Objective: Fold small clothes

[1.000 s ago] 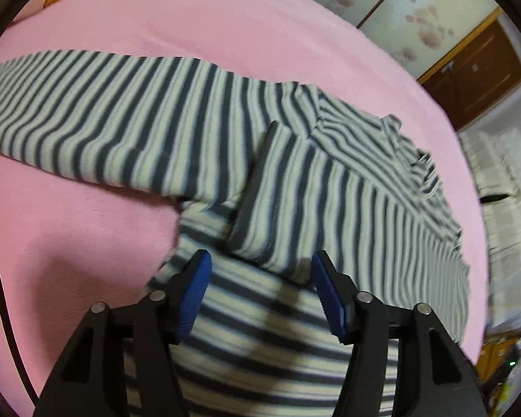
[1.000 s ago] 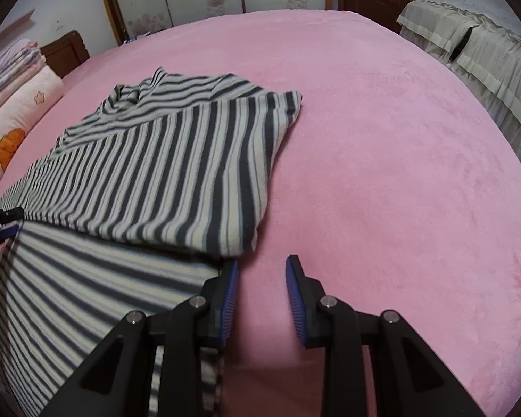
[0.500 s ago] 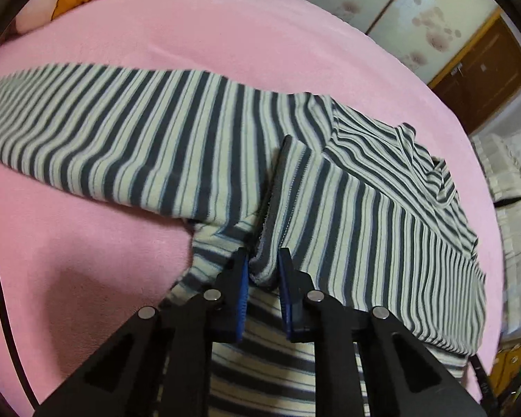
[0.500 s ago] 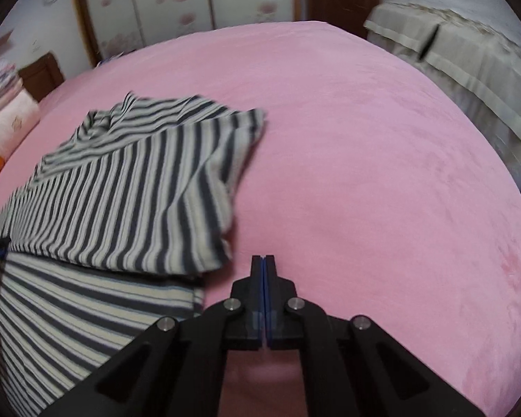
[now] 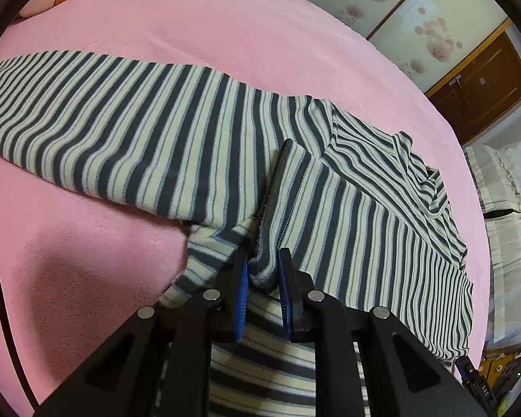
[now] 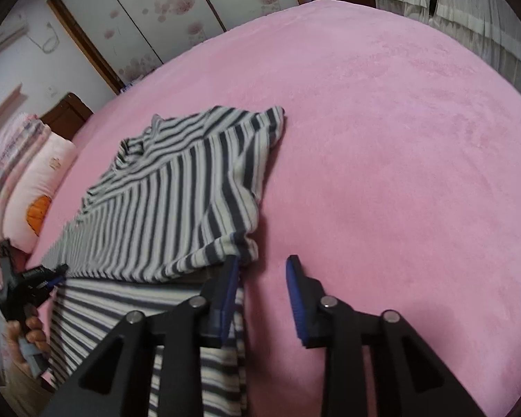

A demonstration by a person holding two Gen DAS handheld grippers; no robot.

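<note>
1. Left wrist view: the left gripper [image 5: 263,278] has closed from a wide spread a second ago and now pinches the folded-in cuff edge of the striped shirt [image 5: 198,146]; bunched cloth fills the gap between its blue pads.
2. Right wrist view: the right gripper [image 6: 262,290] had snapped together on nothing half a second ago and has just been opening again. Its jaws stand spread at the shirt's [image 6: 177,201] near corner, one blue pad [image 6: 230,288] against the fabric edge, nothing between them but pink bedspread [image 6: 399,160].
3. My reading: one hand has its hold, the other missed and is lining up a second try, so the next fold cannot begin yet.
4. The shirt lies flat on the bedspread, collar [image 6: 146,139] away from the grippers, hem nearest; its long axis runs from hem to collar, with one sleeve [image 5: 69,104] stretched out sideways across the bed.
</note>
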